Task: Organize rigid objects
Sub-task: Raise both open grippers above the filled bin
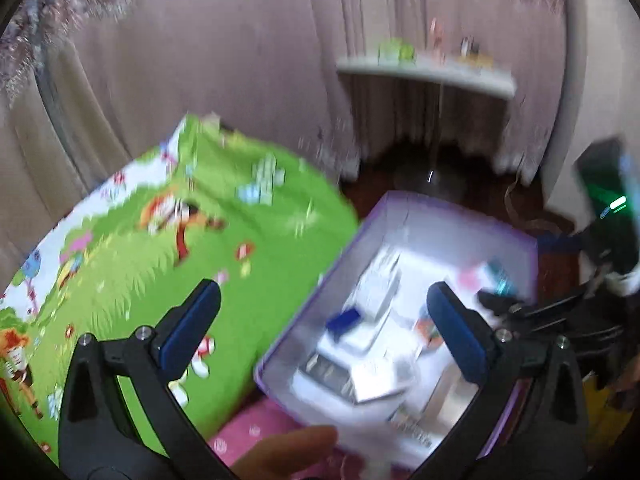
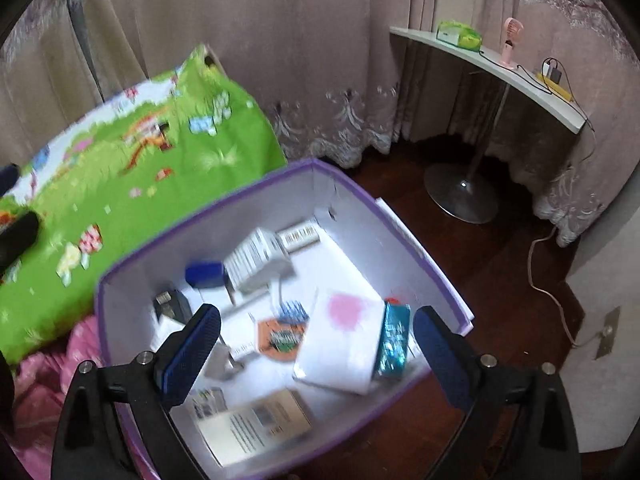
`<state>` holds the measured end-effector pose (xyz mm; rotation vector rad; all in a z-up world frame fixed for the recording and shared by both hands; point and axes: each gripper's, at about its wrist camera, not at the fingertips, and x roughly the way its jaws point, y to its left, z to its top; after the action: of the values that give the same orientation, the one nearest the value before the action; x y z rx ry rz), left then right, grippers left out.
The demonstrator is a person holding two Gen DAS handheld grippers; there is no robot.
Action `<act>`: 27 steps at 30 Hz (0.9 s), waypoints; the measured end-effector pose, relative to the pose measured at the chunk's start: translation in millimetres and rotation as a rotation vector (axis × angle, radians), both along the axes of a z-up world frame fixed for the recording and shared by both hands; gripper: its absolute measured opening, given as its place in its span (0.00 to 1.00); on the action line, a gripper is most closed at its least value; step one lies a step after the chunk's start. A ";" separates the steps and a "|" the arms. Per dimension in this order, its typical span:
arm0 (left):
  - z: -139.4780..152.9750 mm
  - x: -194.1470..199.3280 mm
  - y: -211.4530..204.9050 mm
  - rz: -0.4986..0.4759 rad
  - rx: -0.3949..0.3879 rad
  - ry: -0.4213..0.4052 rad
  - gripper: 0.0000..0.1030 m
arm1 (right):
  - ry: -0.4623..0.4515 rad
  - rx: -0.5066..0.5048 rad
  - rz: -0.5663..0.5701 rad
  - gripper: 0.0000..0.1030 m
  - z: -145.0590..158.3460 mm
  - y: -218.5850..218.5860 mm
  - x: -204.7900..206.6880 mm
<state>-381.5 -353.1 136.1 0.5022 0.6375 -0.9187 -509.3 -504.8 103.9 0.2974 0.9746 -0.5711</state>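
- My left tongs are spread wide with nothing between the blue pads, hanging over the near left edge of the box.
- My right tongs are also wide apart and empty, poised right above the box interior.
- The box is purple outside, white inside, and sits partly on the bed, its far corner out over the dark wooden floor.
- Inside, it is a jumble: a white packet with a blue cap beside it near the middle, and a barcode carton against the far wall.
- Closer to me, a white packet with a pink blotch lies tilted, a teal packet touching its right side.
- An orange label lies flat between my right pads, and a printed leaflet rests at the near wall.
- The green cartoon blanket covers the bed left of the box.
- A white shelf stands by the curtain, well apart.
- The left view is blurred, so small items there are hard to read.
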 end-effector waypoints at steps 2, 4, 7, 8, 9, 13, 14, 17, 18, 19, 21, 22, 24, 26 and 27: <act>-11.1 -3.3 -3.3 -0.032 0.047 0.030 1.00 | 0.033 -0.003 0.000 0.95 -7.6 3.2 -1.3; -17.2 -6.8 -5.3 -0.064 0.058 0.058 1.00 | 0.066 0.014 -0.007 0.95 -17.3 1.9 -1.4; -19.8 -11.6 -8.0 -0.087 0.070 0.057 1.00 | 0.090 0.037 -0.027 0.95 -25.3 -2.8 -2.8; -20.1 -11.8 -8.2 -0.087 0.072 0.057 1.00 | 0.092 0.036 -0.032 0.95 -25.6 -3.7 -3.5; -21.0 -11.7 -8.1 -0.085 0.073 0.061 1.00 | 0.094 0.034 -0.035 0.95 -25.7 -3.9 -3.6; -24.1 -10.8 -9.3 -0.086 0.085 0.071 1.00 | 0.093 0.025 -0.031 0.95 -25.1 -6.3 -3.0; -24.7 -11.5 -9.6 -0.087 0.088 0.069 1.00 | 0.092 0.027 -0.031 0.95 -25.5 -6.7 -2.8; -25.7 -13.4 -5.3 -0.100 0.092 0.064 1.00 | 0.089 0.034 -0.035 0.95 -27.0 -6.3 -3.5; -25.9 -14.0 -5.3 -0.103 0.094 0.063 1.00 | 0.086 0.038 -0.036 0.95 -27.1 -6.6 -4.0; -26.3 -14.1 -5.5 -0.105 0.097 0.066 1.00 | 0.084 0.042 -0.037 0.95 -27.1 -7.2 -4.3; -27.3 -13.7 -5.3 -0.106 0.094 0.077 1.00 | 0.081 0.043 -0.038 0.95 -26.9 -7.2 -4.6; -26.8 -13.9 -4.4 -0.105 0.088 0.074 1.00 | 0.079 0.043 -0.039 0.95 -26.6 -6.4 -4.7; -27.5 -14.0 -3.1 -0.095 0.090 0.061 1.00 | 0.074 0.043 -0.038 0.95 -25.6 -6.3 -4.2; -31.1 -12.2 -4.0 -0.097 0.110 0.075 1.00 | 0.073 0.042 -0.038 0.95 -25.7 -6.3 -3.6; -33.8 -11.2 -4.9 -0.098 0.124 0.087 1.00 | 0.074 0.043 -0.038 0.95 -26.1 -6.2 -3.1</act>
<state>-392.8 -358.0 102.3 0.6111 0.7579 -1.0020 -512.4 -511.0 77.9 0.3356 1.0558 -0.5995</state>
